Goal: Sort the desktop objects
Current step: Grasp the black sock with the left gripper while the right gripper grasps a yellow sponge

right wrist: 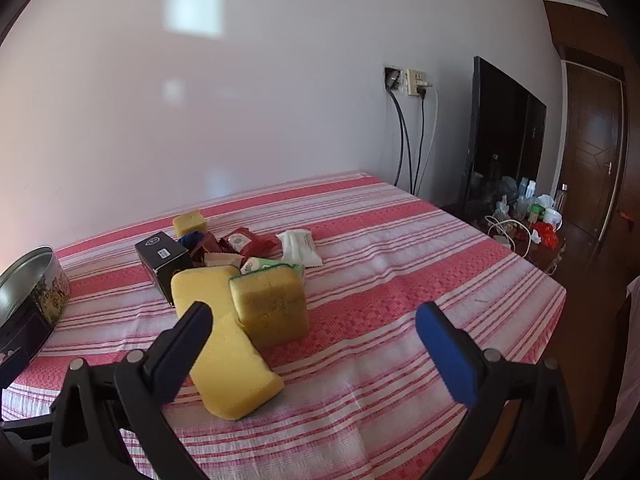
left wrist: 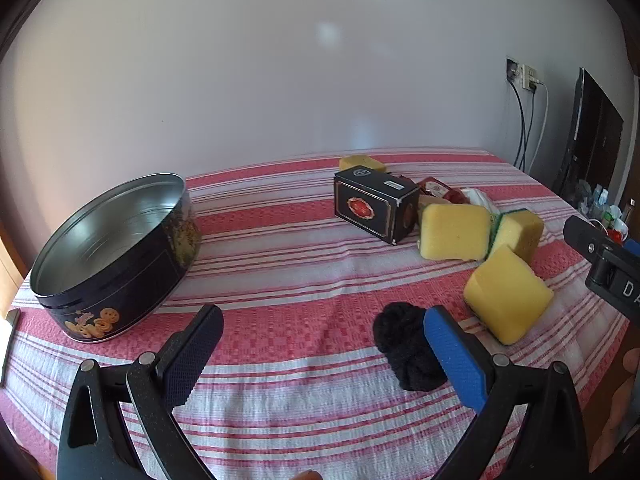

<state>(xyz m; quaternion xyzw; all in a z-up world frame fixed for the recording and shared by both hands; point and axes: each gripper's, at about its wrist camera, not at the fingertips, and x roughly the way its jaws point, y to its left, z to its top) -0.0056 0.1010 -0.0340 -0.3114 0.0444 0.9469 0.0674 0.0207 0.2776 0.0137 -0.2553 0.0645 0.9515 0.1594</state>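
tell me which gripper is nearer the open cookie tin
Left. The left gripper hangs open just right of the cookie tin, which sits close beside its dark finger. The right gripper is open over the yellow sponges, with the tin far to its left.

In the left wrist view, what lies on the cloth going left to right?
Open cookie tin → black box with red emblem → black knitted bundle → nearest yellow sponge.

black tongs [left wrist: 322, 330], one blue pad, one black
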